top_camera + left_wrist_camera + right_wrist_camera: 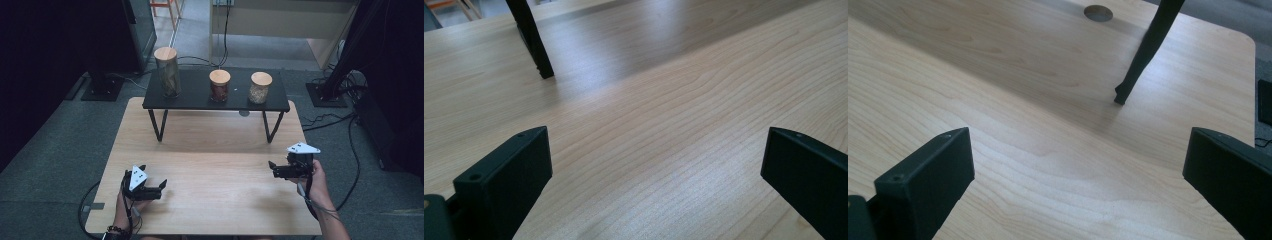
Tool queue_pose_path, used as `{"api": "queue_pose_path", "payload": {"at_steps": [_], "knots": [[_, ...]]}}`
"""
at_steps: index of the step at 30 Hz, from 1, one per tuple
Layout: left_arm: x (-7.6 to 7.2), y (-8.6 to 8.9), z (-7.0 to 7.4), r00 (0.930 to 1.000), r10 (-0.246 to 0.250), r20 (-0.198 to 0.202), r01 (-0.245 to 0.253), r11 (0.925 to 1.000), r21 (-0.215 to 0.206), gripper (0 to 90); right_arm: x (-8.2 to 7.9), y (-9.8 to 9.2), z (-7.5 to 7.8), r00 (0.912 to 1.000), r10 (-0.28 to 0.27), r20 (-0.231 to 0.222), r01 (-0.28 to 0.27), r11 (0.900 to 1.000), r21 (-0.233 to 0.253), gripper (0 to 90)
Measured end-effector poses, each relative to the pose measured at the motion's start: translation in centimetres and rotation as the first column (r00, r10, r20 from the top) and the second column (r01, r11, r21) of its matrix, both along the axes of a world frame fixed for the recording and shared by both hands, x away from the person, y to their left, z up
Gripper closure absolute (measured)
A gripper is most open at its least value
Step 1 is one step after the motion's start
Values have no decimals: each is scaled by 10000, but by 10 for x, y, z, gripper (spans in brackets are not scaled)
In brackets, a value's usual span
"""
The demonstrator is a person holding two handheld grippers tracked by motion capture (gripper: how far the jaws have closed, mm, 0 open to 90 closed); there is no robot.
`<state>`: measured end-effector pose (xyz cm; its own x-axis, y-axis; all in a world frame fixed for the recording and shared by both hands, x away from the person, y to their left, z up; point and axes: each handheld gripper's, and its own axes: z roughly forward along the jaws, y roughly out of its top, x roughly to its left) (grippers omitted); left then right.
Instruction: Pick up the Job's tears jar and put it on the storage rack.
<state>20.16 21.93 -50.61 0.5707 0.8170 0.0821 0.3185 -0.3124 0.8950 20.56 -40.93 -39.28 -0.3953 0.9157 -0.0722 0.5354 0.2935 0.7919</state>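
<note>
- The left gripper (161,187), held low over the near-left part of the light wooden table (210,150), had its two black jaws spread wide with nothing between them; in the left gripper view only bare wood grain lay in the gap.
- The right gripper (271,167) hovered over the near-right part of the table, jaws likewise spread and empty, pointing inward toward the table's middle.
- The things nearest in line for handling were three cork-lidded glass jars standing upright on the low black shelf (200,104) at the far side of the table: a tall jar with pale contents (167,71) at the left end, a short jar with dark reddish contents (219,85) in the middle, and a short jar with light grainy contents (260,87) toward the right.
- All three jars lay well apart from both grippers, forward and raised above the tabletop; their long axes ran vertical, so I judged that a sideways grasp around the body would suit.
- The left gripper was nearer the tall jar, the right gripper nearer the light grainy jar; the reddish jar sat roughly between them.
- Each gripper view caught a black shelf leg (531,37) (1148,47), and the jars sat above those frames.
- What filled the jars was too small to make out.
</note>
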Motion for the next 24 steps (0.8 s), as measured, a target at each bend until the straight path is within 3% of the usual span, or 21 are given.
{"api": "queue_pose_path", "payload": {"at_steps": [24], "knots": [[-1, -3, 1, 10000, 14, 9, -14, 9999, 153, 0, -32, -17, -58, 9973, -721, -125, 725, 9970, 281, 0]]}}
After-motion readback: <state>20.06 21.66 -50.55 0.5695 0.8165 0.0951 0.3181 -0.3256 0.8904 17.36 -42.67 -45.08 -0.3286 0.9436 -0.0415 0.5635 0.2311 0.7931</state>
